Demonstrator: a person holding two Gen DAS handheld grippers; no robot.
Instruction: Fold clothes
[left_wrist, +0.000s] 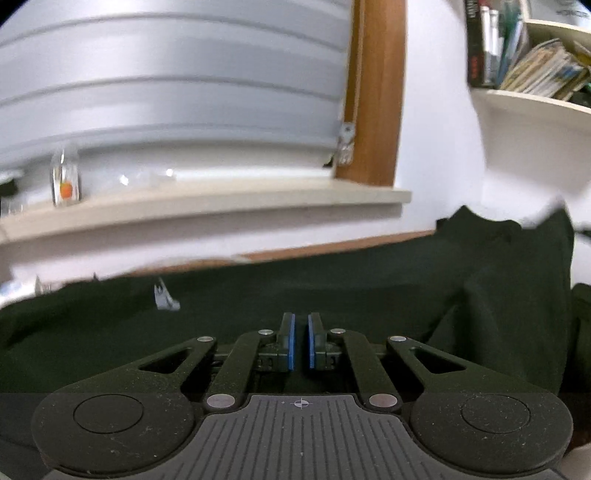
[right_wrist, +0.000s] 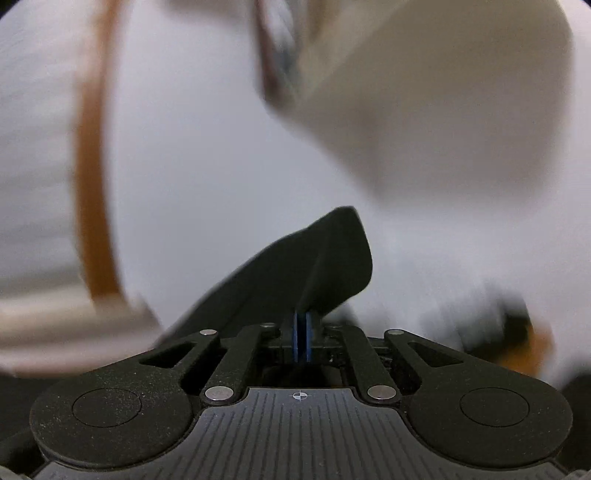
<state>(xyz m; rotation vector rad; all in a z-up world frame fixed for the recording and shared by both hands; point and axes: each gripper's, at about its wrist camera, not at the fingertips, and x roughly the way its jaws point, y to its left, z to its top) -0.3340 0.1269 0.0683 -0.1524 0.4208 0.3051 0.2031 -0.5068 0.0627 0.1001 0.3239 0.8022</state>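
Observation:
A dark green garment lies spread across the lower half of the left wrist view, with a small white label on it. Its right side is lifted into a peak. My left gripper sits low on the cloth, its blue pads nearly together with dark fabric in the narrow gap. In the blurred right wrist view, my right gripper is shut on a corner of the same garment. That corner stands up in a fold above the fingertips.
A pale window sill carries a clear bottle, with grey shutter slats above it. A brown wooden frame runs upright beside the window. A shelf of books hangs at the upper right. A wooden edge shows behind the cloth.

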